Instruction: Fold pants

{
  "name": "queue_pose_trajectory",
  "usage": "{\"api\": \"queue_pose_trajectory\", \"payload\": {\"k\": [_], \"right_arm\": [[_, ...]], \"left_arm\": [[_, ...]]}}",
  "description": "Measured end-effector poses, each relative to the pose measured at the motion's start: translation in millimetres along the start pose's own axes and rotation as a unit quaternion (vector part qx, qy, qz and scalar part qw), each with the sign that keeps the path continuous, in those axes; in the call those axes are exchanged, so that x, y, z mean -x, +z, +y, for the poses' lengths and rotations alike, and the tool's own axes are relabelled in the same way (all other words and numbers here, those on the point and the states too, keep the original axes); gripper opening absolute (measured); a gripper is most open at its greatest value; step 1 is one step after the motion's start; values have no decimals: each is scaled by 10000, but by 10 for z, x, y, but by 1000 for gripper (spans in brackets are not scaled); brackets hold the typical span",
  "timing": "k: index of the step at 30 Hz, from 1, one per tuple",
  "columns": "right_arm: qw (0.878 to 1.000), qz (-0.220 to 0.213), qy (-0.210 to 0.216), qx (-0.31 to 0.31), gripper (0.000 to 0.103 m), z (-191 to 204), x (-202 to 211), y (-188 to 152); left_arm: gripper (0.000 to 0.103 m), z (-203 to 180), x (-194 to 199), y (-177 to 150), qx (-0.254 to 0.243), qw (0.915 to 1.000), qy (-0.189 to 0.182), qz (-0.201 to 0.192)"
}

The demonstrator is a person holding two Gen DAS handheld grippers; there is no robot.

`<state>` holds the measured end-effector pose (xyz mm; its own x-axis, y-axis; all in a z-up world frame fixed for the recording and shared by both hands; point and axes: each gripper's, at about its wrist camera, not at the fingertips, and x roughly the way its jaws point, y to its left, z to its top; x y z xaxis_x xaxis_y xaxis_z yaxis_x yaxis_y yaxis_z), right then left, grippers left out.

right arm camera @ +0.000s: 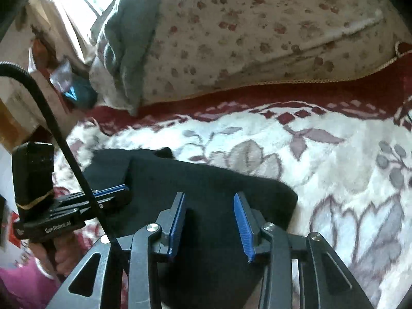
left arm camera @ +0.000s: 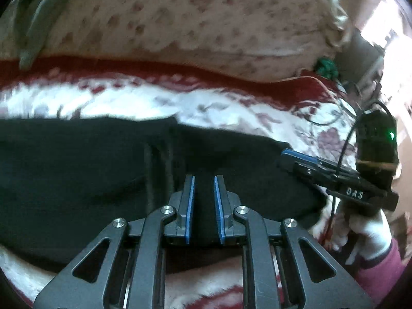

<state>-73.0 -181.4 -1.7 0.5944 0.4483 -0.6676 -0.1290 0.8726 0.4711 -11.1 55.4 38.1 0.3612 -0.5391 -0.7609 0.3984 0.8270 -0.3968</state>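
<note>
While the black pants (right arm camera: 200, 195) lie flat on the floral blanket (right arm camera: 334, 154), left gripper (left arm camera: 204, 180) hovers narrowly parted, right gripper (right arm camera: 209, 198) half open, both empty; spotted pillow (right arm camera: 257, 38) at 12 o'clock, cable (right arm camera: 64, 141) crossing at 9.

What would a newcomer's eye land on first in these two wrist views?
The black pants spread dark across the white-and-red floral blanket, filling the lower middle of both views. Next, the blue-padded left gripper and right gripper, both open just over the fabric. Behind lies a spotted cream pillow.
</note>
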Motion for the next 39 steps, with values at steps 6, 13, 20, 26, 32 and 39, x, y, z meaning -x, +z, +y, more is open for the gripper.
{"api": "queue_pose_trajectory", "payload": {"k": [6, 13, 20, 26, 32, 39], "right_arm": [[9997, 26, 227, -132, 37, -107, 108, -2], [9964, -83, 807, -242, 39, 172, 357, 80], [9922, 177, 1165, 408, 46, 724, 66, 210], [9836, 459, 1427, 1000, 49, 1255, -432, 363], [9679, 822, 1501, 1841, 61, 1861, -992, 552], [9440, 1253, 1444, 2688, 72, 2479, -1697, 791]], "left_arm": [[13, 86, 58, -49, 222, 9994, -264, -37], [39, 149, 269, -88, 434, 9989, -96, -112], [43, 467, 667, -184, 919, 9938, 506, -365], [43, 968, 1052, -353, 1606, 9786, 1060, -731], [52, 1518, 1303, -529, 2601, 9535, 1108, -1047], [52, 1890, 1318, -593, 3357, 9267, 1077, -1298]]}}
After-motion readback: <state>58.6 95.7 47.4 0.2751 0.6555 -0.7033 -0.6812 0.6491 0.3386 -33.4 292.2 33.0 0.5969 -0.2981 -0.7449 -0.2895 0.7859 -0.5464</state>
